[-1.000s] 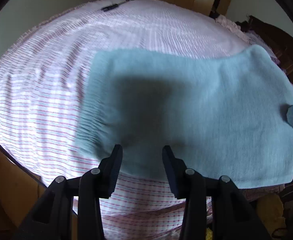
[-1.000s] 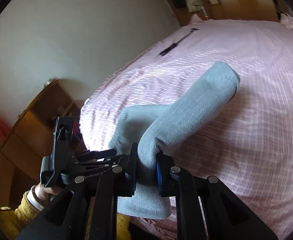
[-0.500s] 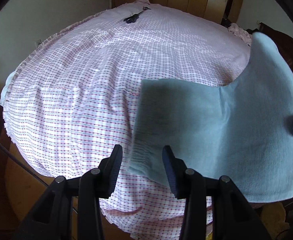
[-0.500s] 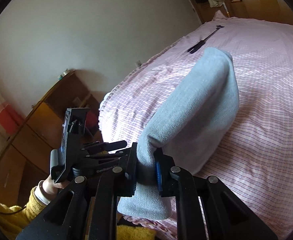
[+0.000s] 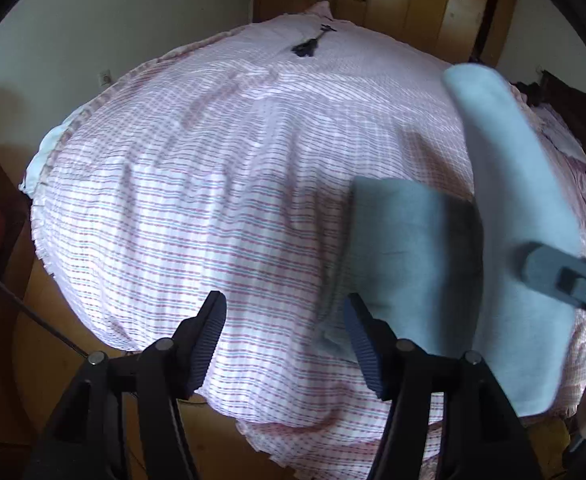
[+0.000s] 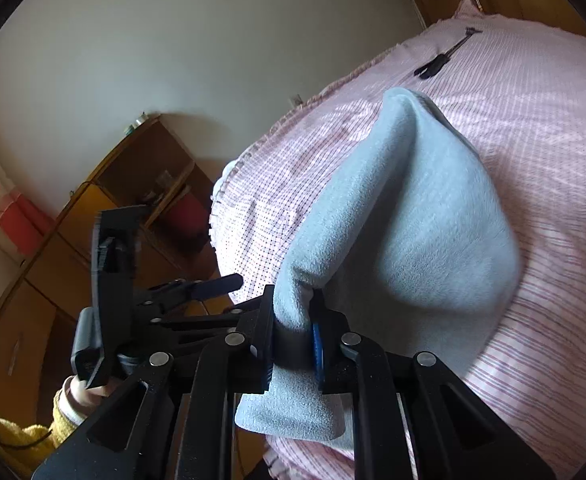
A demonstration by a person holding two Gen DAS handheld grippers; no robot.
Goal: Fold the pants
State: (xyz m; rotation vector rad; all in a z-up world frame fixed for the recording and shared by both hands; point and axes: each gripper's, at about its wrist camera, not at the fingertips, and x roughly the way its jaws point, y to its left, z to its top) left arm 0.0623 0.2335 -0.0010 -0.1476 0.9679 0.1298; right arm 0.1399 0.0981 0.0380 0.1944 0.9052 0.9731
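- The bed (image 5: 221,184), in its pink striped sheet, carries the light blue pants (image 5: 409,248), which lie toward its near right part.
- The right tool (image 6: 291,334) is clamped on one end of the pants, lifting it in an arch.
- The left tool (image 5: 285,344) is opening, empty; the flat layer's edge lies just right of it.

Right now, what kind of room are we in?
Most likely a bedroom. A big bed with a pink striped sheet fills the view, tall wooden wardrobe doors stand behind it, and soft light-blue fleece pants are being folded on top.
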